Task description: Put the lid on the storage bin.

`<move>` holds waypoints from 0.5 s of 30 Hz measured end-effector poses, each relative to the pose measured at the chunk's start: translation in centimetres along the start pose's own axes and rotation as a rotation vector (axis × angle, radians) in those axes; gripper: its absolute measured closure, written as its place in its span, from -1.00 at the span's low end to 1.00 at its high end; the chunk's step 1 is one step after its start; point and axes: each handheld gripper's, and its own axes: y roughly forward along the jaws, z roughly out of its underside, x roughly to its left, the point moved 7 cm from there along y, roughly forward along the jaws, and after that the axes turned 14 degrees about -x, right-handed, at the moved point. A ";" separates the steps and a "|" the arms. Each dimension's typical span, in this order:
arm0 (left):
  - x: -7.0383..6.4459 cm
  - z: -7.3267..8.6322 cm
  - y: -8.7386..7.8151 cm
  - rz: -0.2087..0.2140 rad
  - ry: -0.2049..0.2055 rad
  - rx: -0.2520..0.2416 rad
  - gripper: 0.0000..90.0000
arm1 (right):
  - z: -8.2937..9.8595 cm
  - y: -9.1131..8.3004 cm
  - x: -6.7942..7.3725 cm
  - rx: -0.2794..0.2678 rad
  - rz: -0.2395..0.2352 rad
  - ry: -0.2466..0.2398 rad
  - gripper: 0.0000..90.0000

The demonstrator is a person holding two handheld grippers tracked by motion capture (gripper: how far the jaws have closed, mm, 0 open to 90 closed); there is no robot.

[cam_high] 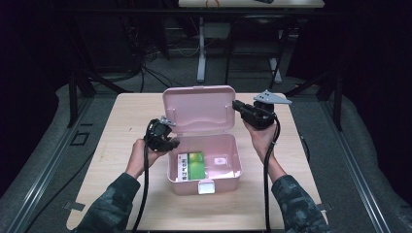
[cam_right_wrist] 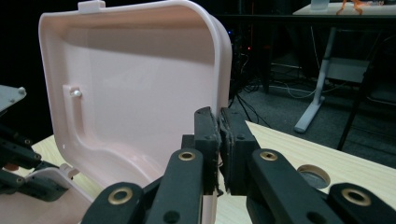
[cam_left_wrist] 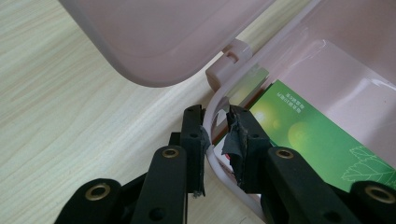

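Setting: A dark room with black drapes; I work on a pale wooden table (cam_high: 131,194), with a second table's white leg (cam_high: 201,58) and loose cables on the grey floor behind it.

Box: A pink plastic box (cam_high: 228,167) stands near the middle of the table, its base open to me and a clasp tab at its near wall.

Lid: The hinged pink lid (cam_high: 199,109) stands upright at the far edge of the base. In the right gripper view its hollow inside (cam_right_wrist: 135,88) faces the camera.

Contents: A green packet (cam_high: 190,166) with a white printed strip lies flat in the left part of the base. In the left gripper view the packet (cam_left_wrist: 317,135) sits just beyond the box wall.

Left gripper: My left gripper (cam_high: 171,143) is at the base's left rear corner. In the left gripper view (cam_left_wrist: 215,133) its jaws stand on either side of the thin box rim (cam_left_wrist: 211,116), one outside and one inside, narrowly parted. Whether the pads press the rim I cannot tell.

Right gripper: My right gripper (cam_high: 239,106) is raised at the lid's right edge. In the right gripper view (cam_right_wrist: 219,140) its jaws are drawn together, pads almost meeting, alongside the lid's right rim; whether that rim is pinched between them I cannot tell.

Hands: Camouflage sleeves (cam_high: 109,204) come in from the near edge, each hand holding its gripper.
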 end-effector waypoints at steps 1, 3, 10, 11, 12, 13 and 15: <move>0.0 0.0 0.0 0.002 -0.002 0.000 0.70 | 0.0 -0.2 0.1 -0.003 -0.004 -0.004 0.92; 0.0 0.0 0.0 0.001 -0.004 -0.006 0.70 | -0.1 -0.4 0.2 -0.005 -0.012 -0.009 0.92; -0.1 0.2 0.0 -0.008 -0.006 -0.036 0.67 | -0.3 -1.3 0.6 -0.007 -0.031 -0.030 0.92; -0.1 0.2 0.0 -0.005 -0.006 -0.041 0.67 | -0.3 -1.4 0.7 -0.007 -0.033 -0.027 0.92; -0.1 0.2 0.0 -0.004 -0.007 -0.044 0.67 | -0.3 -1.5 0.8 -0.008 -0.037 -0.031 0.92; -0.1 0.2 0.0 -0.007 -0.008 -0.049 0.67 | -0.3 -1.6 0.8 -0.009 -0.038 -0.032 0.92; -0.1 0.2 0.0 -0.005 -0.007 -0.053 0.66 | -0.3 -1.8 0.9 -0.007 -0.042 -0.034 0.92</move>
